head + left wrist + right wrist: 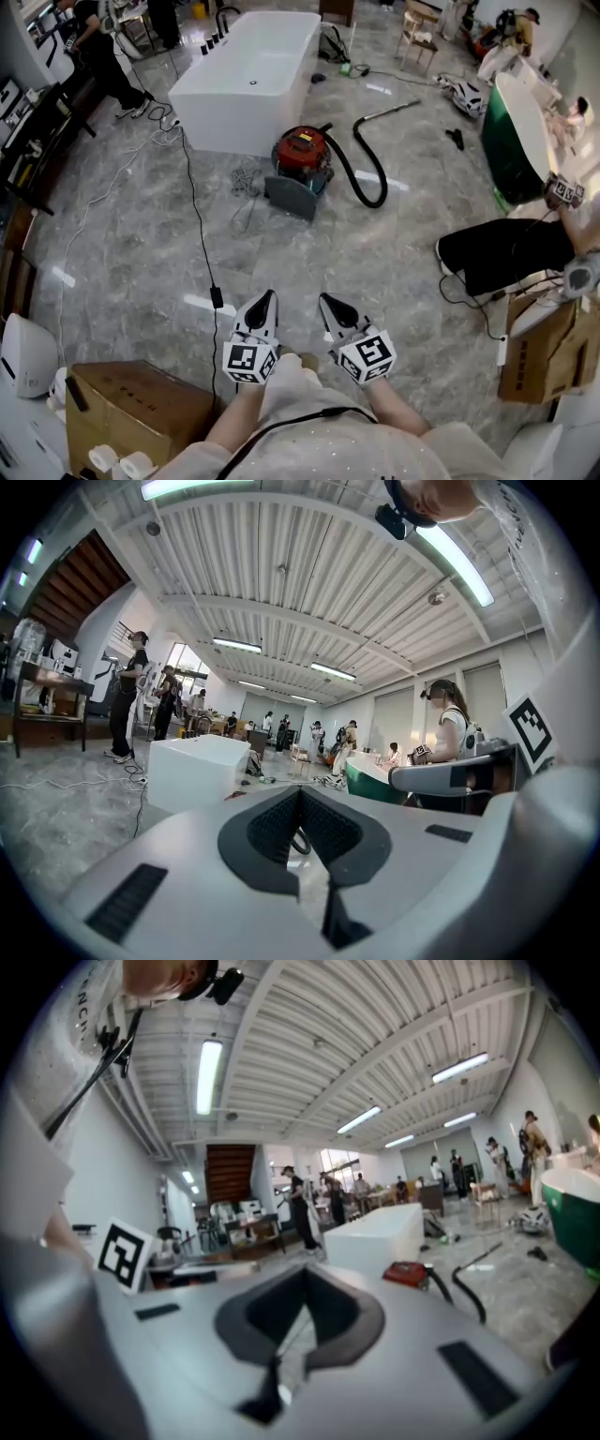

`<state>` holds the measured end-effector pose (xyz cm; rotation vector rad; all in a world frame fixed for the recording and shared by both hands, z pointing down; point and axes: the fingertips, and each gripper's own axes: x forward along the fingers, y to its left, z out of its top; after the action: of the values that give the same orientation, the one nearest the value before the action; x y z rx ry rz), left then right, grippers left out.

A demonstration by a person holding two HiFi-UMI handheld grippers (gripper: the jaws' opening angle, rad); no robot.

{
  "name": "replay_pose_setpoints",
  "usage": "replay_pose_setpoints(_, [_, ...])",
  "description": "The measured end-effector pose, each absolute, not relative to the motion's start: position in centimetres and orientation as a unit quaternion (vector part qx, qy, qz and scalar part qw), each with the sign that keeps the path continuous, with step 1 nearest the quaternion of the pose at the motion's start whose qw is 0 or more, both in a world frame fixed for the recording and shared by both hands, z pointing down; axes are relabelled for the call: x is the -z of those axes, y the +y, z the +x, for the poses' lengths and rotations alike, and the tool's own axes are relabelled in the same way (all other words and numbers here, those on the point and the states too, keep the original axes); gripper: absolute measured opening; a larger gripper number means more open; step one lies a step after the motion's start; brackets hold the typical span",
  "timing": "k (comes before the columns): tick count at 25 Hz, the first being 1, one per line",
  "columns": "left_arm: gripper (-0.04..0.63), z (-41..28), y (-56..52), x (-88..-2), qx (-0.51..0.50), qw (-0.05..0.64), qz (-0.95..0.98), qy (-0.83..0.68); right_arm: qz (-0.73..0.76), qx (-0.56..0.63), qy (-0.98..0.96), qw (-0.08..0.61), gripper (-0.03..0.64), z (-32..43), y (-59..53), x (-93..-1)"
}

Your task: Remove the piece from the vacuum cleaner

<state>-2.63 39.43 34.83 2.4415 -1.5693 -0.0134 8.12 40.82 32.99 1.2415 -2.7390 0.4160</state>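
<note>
The red vacuum cleaner [302,156] stands on the marble floor in front of a white bathtub [248,73]. Its black hose [369,174] loops to the right and ends in a wand [386,110]. A grey flat piece [289,198] leans at the vacuum's front. Both grippers are held low and close to me, far short of the vacuum. My left gripper [266,298] is shut with nothing in it, and so is my right gripper [327,302]. The right gripper view shows the vacuum [409,1274] and hose [461,1299] beyond the closed gripper [305,1277]. The left gripper [300,794] faces the bathtub [192,771].
A black cable [198,217] runs across the floor on the left. A cardboard box [141,409] sits at my lower left, another box [544,354] at the right. A seated person's legs [506,249] and a green tub [514,141] are on the right. Several people stand at the back.
</note>
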Motion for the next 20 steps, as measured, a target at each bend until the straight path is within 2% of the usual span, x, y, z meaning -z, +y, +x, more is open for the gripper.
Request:
replay_pose_setpoints(11, [0.02, -3.1, 35.2, -36.1, 0.0, 0.125, 0.834, -0.537, 0.389, -0.141, -0.907, 0.073, 0.014, 7.6, 37.4, -34.5])
replay_pose_setpoints(20, [0.02, -5.0, 28.1, -38.5, -0.001, 0.164, 0.827, -0.537, 0.378, -0.166, -0.905, 0.099, 0.015, 6.0, 29.7, -36.5])
